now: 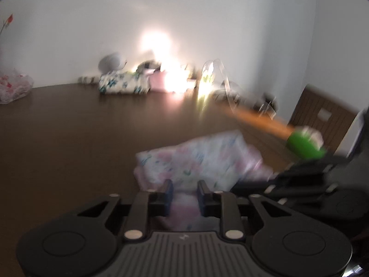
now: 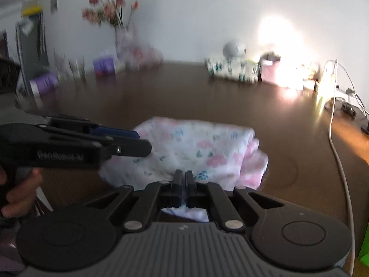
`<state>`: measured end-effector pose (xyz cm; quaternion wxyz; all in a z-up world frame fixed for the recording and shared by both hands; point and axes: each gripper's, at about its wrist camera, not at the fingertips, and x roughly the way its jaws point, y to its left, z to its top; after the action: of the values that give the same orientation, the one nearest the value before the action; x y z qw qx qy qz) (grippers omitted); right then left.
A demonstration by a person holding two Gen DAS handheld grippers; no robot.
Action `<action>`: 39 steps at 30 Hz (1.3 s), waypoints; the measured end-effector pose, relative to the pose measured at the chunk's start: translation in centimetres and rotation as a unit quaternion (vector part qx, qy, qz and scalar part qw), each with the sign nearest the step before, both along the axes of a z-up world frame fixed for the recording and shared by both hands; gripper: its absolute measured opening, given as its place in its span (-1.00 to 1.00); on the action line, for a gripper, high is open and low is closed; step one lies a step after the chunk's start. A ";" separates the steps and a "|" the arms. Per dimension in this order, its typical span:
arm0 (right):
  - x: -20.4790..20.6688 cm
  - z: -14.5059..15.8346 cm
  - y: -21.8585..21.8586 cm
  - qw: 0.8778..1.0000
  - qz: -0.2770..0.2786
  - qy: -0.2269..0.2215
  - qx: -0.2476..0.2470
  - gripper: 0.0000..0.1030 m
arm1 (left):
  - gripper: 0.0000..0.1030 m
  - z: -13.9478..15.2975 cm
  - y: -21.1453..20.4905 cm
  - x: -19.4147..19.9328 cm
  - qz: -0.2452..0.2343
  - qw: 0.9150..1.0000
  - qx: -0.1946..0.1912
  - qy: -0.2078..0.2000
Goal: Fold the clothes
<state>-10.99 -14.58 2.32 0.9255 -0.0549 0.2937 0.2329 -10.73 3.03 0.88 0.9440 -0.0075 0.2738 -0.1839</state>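
While both pictures are blurring with movement, the layout is readable enough to report.

Left wrist view: the left tool is hanging low over the near edge of the floral garment, its jaws standing slightly spread with pink cloth showing in the gap; the pads are not pressing on it, so nothing is being held here. The garment is lying bunched on the brown bench, partly doubled over, which suggests the fold is underway and this edge is being left to settle. At the right a chair back is showing past the bench.

Right wrist view: the right tool is sitting with its jaws pressed together, a strip of the garment appearing between and below them; it is apparently pinching the near hem to carry or steady the fold. The left tool is reaching in from the left, gripped by a hand. Flowers and a white cable are standing well apart from the work.
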 end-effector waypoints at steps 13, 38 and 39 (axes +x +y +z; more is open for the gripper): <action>3.9 -0.8 -5.8 0.973 -0.108 0.093 0.180 0.04 | 0.28 -0.1 4.0 4.2 0.021 0.991 -0.105 0.085; 5.0 -0.6 -7.4 0.962 -0.111 0.113 0.225 -0.01 | 0.07 0.5 5.1 4.7 0.017 0.989 -0.114 0.095; 4.5 -0.2 -7.3 0.966 -0.113 0.106 0.206 0.11 | 0.08 0.7 5.4 4.4 0.017 0.989 -0.108 0.097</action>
<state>-6.54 -21.89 2.13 0.9008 0.1960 0.3398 0.1865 -6.36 8.39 1.63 0.9098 -0.1314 0.3422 -0.1946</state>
